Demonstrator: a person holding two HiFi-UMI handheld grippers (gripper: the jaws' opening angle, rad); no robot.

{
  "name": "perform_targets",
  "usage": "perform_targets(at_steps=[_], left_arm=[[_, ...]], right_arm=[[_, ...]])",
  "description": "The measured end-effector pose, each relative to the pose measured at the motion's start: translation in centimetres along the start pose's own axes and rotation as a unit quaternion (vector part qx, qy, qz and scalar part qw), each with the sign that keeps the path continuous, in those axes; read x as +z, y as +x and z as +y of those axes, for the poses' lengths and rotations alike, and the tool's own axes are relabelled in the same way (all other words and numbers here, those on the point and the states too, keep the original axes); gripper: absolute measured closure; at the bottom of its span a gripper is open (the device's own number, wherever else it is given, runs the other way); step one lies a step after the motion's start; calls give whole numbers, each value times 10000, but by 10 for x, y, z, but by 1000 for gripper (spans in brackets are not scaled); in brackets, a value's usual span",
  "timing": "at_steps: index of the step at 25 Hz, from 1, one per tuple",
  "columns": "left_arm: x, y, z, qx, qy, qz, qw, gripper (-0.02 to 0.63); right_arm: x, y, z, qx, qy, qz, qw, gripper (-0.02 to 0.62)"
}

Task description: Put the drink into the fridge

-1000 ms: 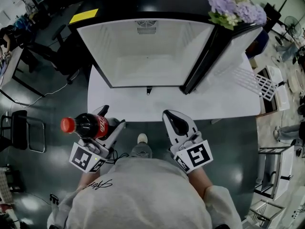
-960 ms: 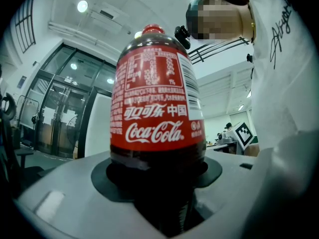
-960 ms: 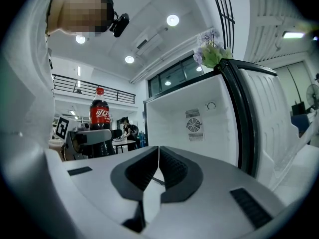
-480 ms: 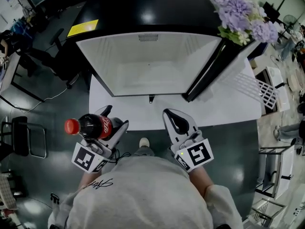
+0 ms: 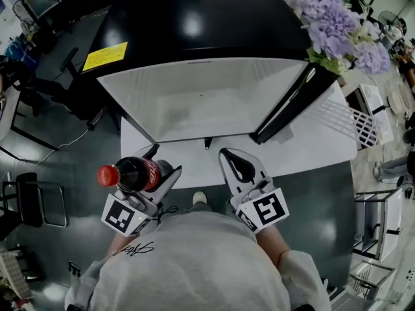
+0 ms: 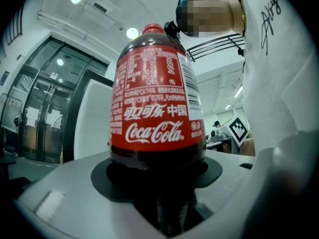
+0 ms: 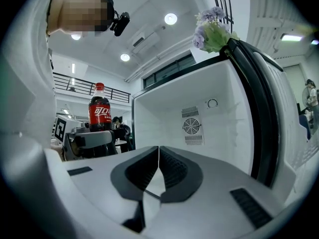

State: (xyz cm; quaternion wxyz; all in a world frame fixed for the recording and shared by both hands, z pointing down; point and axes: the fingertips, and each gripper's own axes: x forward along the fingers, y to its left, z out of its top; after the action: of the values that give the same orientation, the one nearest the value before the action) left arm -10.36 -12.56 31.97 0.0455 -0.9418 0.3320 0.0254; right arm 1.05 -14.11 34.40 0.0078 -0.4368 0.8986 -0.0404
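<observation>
Fridge [image 5: 201, 99] stands on a table [image 5: 194, 159], its open compartment facing the person; its door [image 5: 285, 109] is swung out to the right. On the fridge top, flowers [image 5: 343, 31] sit at the right side above the door, a sticker [image 5: 105, 56] at the left. An office chair [image 5: 68, 86] stands left of the fridge. Before the table's near edge, the left gripper [image 5: 160, 162] has the cola bottle [image 5: 133, 173] clamped between its jaws, cap pointing left; the right gripper [image 5: 227, 155] is beside it to the right, jaws together

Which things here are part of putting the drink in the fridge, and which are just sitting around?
In the job: cola bottle, clamped in the left gripper; open fridge.
Just about: purple flowers; yellow label on the fridge top; chair.
</observation>
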Motion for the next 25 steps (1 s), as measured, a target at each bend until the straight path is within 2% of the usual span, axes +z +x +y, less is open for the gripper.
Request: perform_targets(at_steps=[7, 11, 25], left_arm=[[-5, 15, 11, -280, -17, -6, 9996, 337], [-8, 23, 14, -329, 85, 48, 9994, 337], [-9, 46, 12, 179, 51, -11, 9998, 337]], right_arm=[[-2, 9, -13, -281, 43, -29, 9996, 581], [-8, 10, -16, -295, 107, 23, 9995, 581], [-3, 11, -47, 62, 71, 36, 9999, 581]])
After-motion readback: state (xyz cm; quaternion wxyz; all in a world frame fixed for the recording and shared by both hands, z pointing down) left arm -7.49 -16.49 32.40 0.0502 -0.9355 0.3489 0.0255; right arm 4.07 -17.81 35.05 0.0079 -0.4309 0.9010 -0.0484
